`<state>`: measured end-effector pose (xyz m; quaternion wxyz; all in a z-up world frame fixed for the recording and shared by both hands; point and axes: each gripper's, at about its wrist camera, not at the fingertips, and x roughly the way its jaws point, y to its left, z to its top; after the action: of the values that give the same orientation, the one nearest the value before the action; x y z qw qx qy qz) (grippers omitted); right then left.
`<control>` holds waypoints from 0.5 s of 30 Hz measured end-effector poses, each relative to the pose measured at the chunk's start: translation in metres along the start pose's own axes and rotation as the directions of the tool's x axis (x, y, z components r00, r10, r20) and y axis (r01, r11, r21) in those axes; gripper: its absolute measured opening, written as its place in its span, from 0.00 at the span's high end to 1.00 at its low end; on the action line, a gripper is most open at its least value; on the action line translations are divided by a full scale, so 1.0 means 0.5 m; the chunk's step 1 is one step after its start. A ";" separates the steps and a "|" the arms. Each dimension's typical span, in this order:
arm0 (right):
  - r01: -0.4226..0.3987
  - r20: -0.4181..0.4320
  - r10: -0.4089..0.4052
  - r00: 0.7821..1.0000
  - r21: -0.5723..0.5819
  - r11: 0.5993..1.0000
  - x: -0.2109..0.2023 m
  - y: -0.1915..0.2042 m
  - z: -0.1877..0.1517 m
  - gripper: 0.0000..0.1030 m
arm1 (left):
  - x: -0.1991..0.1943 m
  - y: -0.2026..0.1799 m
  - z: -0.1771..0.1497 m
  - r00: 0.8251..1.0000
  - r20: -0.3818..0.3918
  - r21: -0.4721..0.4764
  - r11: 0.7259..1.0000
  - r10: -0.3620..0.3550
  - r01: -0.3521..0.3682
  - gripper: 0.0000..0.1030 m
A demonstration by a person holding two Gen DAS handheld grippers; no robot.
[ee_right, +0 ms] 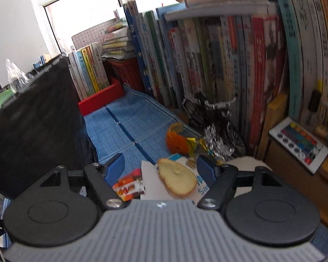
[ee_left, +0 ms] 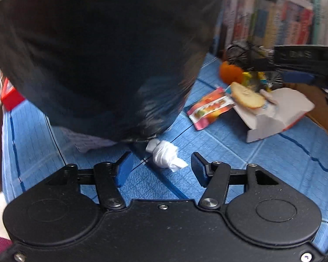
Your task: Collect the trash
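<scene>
A black trash bag [ee_left: 102, 52] fills the upper left of the left wrist view and stands on the blue mat [ee_left: 240, 152]. A crumpled white tissue [ee_left: 165, 156] lies just ahead of my open left gripper [ee_left: 160, 169], between its fingers' lines. To the right lie a colourful snack wrapper [ee_left: 210, 108], a torn white carton [ee_left: 277, 115] with a bread slice [ee_left: 247, 97] on it, and orange peel [ee_left: 229, 72]. My right gripper [ee_right: 160, 167] is open and hovers over the bread slice [ee_right: 177, 178], carton [ee_right: 149, 181] and wrapper [ee_right: 129, 186]. The bag [ee_right: 37, 118] stands at its left.
A row of upright books [ee_right: 207, 61] lines the back, with a small model bicycle [ee_right: 210, 111], foil wrappers [ee_right: 214, 144] and orange peel [ee_right: 176, 139] in front. A red tray [ee_right: 100, 97] holds more books. A paint palette [ee_right: 299, 144] rests on a wooden box at right.
</scene>
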<state>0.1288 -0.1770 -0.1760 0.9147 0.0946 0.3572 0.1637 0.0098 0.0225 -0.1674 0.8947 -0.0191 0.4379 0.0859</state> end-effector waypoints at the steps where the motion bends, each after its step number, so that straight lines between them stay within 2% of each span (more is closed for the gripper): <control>1: 0.001 -0.002 -0.001 1.000 0.017 1.000 0.005 -0.004 -0.007 0.20 | 0.013 0.001 -0.001 1.000 -0.016 -0.014 1.000 0.010 -0.010 0.48; 6: -0.005 -0.033 0.008 0.999 0.085 0.996 0.027 -0.025 -0.026 0.20 | 0.051 0.006 -0.011 1.000 -0.015 -0.042 0.999 0.020 -0.021 0.48; 15: -0.064 -0.046 0.068 0.997 0.083 0.995 0.058 -0.013 -0.050 0.21 | 0.096 -0.012 -0.016 0.998 -0.029 -0.027 0.998 0.049 -0.049 0.46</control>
<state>0.1335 -0.1711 -0.2142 0.8952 0.1395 0.3823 0.1815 0.0333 0.0221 -0.2104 0.8856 -0.0223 0.4498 0.1137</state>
